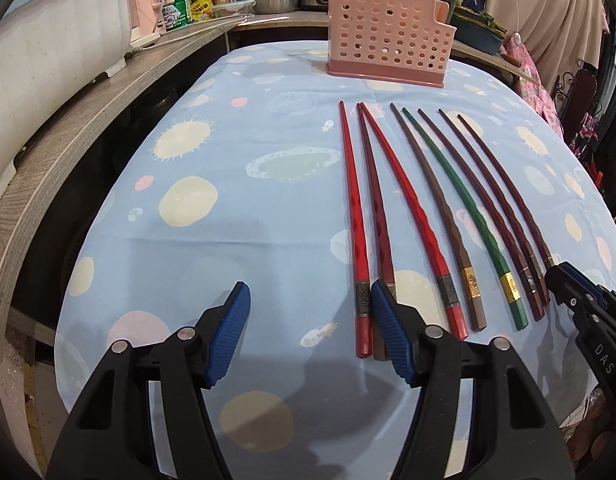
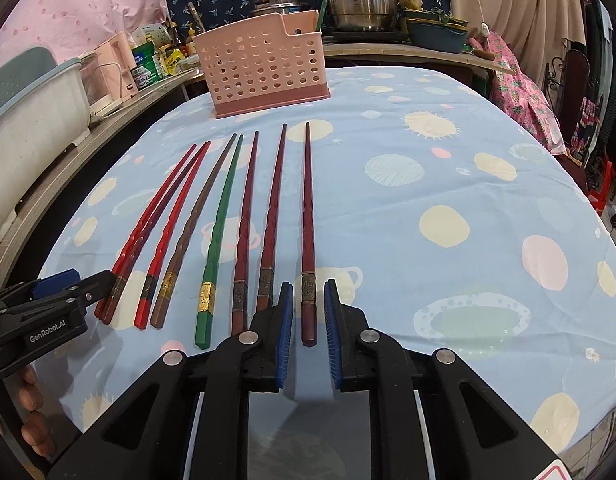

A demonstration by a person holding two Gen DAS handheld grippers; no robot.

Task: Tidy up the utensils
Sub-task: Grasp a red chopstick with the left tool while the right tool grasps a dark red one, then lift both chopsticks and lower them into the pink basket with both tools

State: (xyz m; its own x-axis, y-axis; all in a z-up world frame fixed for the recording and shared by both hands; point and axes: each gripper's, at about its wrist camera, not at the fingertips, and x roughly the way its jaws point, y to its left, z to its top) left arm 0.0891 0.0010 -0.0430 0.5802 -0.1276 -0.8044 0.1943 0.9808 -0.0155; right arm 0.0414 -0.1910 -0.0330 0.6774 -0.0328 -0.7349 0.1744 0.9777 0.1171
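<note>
Chopsticks, before the basket: light, stiff, probably slippery. Your right gripper, jaws narrowly apart, straddles one; grip its banded end. Left gripper: wide, empty.

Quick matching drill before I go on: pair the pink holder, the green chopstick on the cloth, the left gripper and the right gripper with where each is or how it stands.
Things:
1. pink holder
2. green chopstick
3. left gripper
4. right gripper

Places or states:
A. jaws wide open, at the row's left end
B. jaws narrowly open, either side of the rightmost chopstick
C. upright at the far end of the cloth
D. lying mid-row, gold band near the handle end

Pairs: 1-C, 2-D, 3-A, 4-B
</note>
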